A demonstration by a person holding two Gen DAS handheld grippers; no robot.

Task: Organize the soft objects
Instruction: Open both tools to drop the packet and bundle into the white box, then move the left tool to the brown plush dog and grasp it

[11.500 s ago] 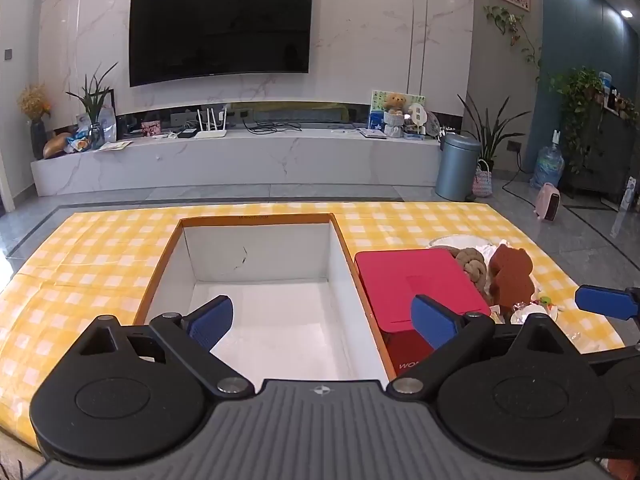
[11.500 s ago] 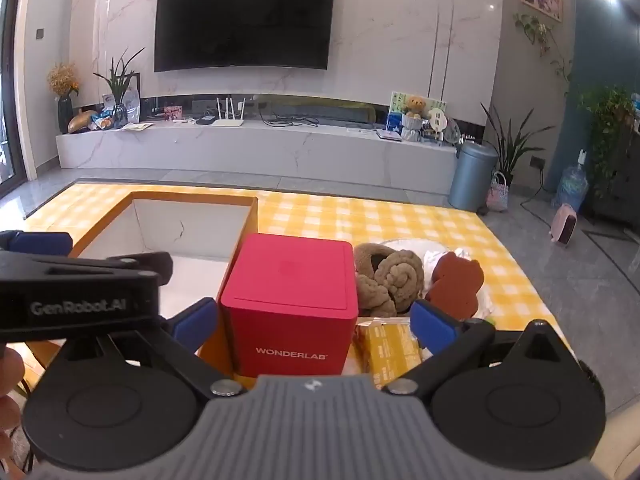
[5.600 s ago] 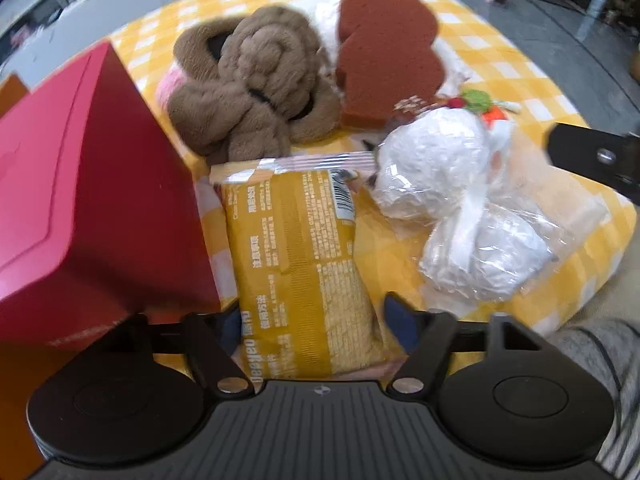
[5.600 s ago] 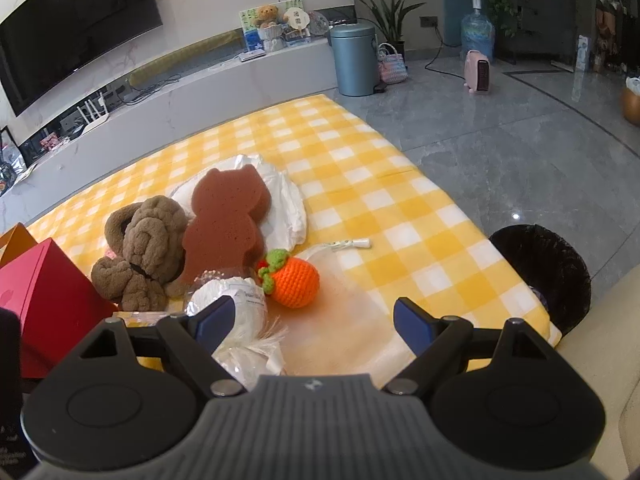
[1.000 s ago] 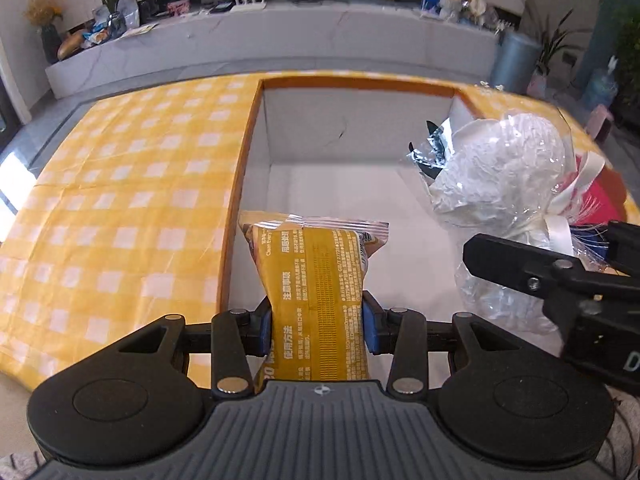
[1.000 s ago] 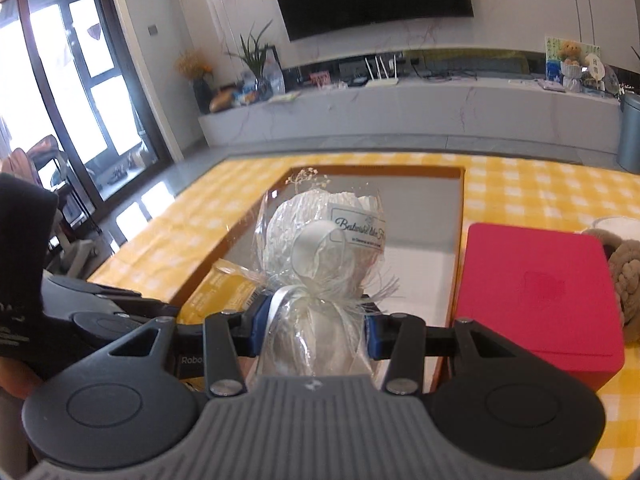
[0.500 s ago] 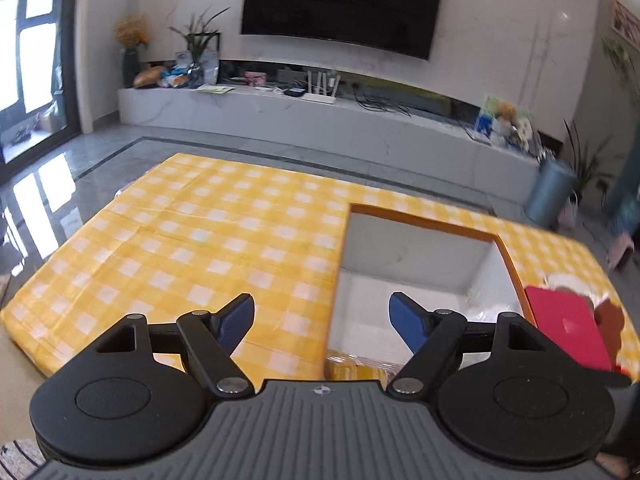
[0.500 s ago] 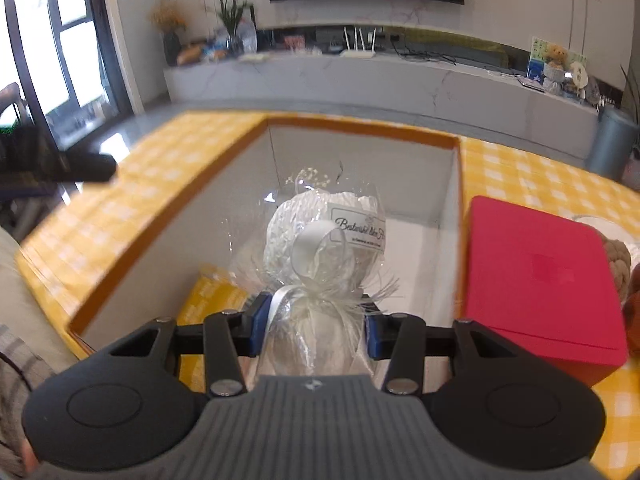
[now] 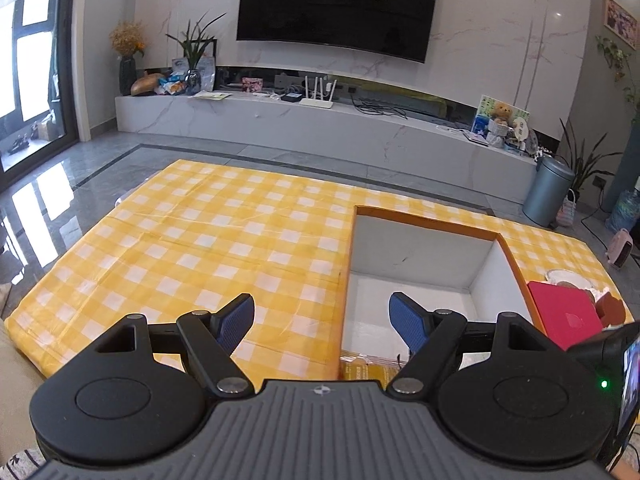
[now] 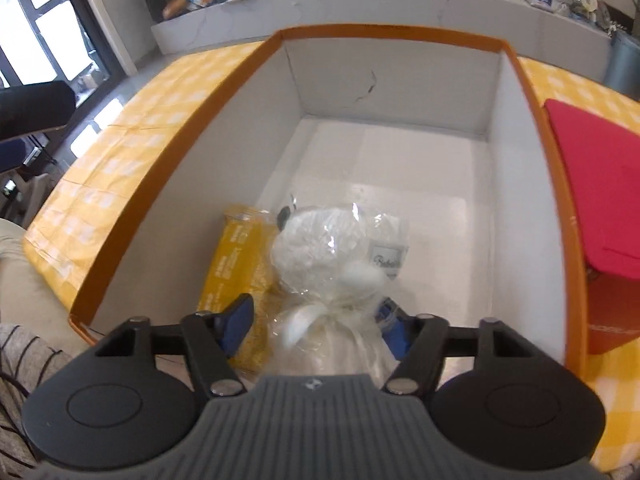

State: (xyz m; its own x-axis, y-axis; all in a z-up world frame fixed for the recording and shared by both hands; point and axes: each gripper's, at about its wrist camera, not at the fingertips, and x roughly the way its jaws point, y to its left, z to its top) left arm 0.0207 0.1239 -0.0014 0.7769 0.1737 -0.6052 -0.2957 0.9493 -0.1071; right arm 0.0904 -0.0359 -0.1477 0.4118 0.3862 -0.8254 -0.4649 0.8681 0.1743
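Observation:
The open box (image 10: pixel 192 184) has an orange rim and white walls. A yellow snack packet (image 10: pixel 236 268) lies on its floor at the near left, and its end (image 9: pixel 368 368) peeks out under my left gripper (image 9: pixel 322 320). That gripper is open and empty, above the box's left rim. A white plush in a clear cellophane bag (image 10: pixel 332 256) rests in the box against the packet. My right gripper (image 10: pixel 316 320) straddles the bag's tied neck. Its jaws are opening, and the left pad (image 10: pixel 240 316) stands clear of the bag.
A red box (image 10: pixel 600 184) stands against the open box's right side, and a brown sponge (image 9: pixel 610 308) lies behind it. The yellow checked cloth (image 9: pixel 200 248) covers the table. A person's striped sleeve (image 10: pixel 24 360) is at the near left.
The left gripper let go of the yellow packet, opened wide and lifted back out of the box. The right gripper sank into the box with the bagged plush and its jaws spread apart.

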